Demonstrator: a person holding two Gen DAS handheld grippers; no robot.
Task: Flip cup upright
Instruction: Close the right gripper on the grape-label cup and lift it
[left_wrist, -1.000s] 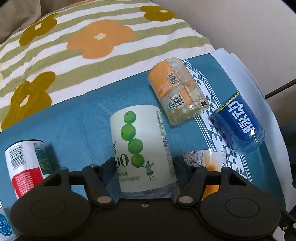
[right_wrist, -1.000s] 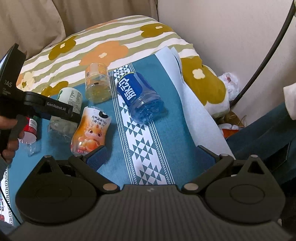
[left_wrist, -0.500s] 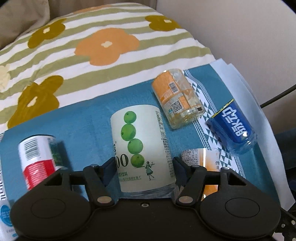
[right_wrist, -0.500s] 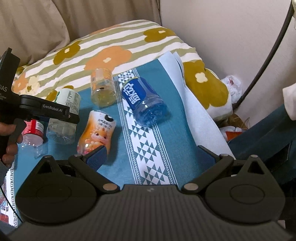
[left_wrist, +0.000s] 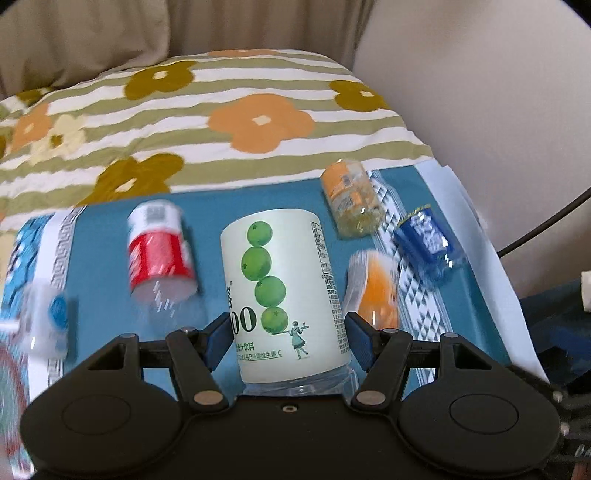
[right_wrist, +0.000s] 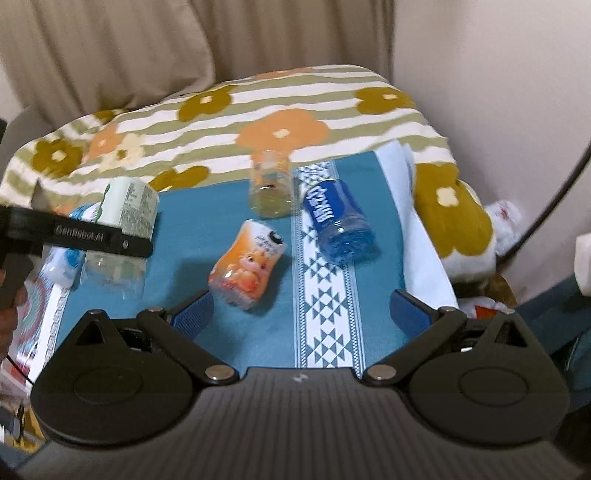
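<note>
My left gripper (left_wrist: 286, 341) is shut on a clear plastic cup with a pale label showing green fruit (left_wrist: 280, 288). The cup is lifted off the blue cloth and tilted. It also shows in the right wrist view (right_wrist: 122, 229), held by the left gripper (right_wrist: 92, 240) at the far left. My right gripper (right_wrist: 301, 314) is open and empty, above the blue cloth (right_wrist: 229, 332), near the orange cartoon cup (right_wrist: 245, 262).
Other cups lie on their sides on the cloth: a red and white one (left_wrist: 159, 251), an orange one (left_wrist: 373, 291), a yellowish clear one (left_wrist: 351, 201) and a blue one (left_wrist: 426, 240). A flowered striped blanket (left_wrist: 221, 122) lies behind. A wall stands at the right.
My left gripper has lifted the green-fruit cup and pulled back, so more of the bed shows. The right gripper has also risen and drawn back. Both views are blurred by motion.
</note>
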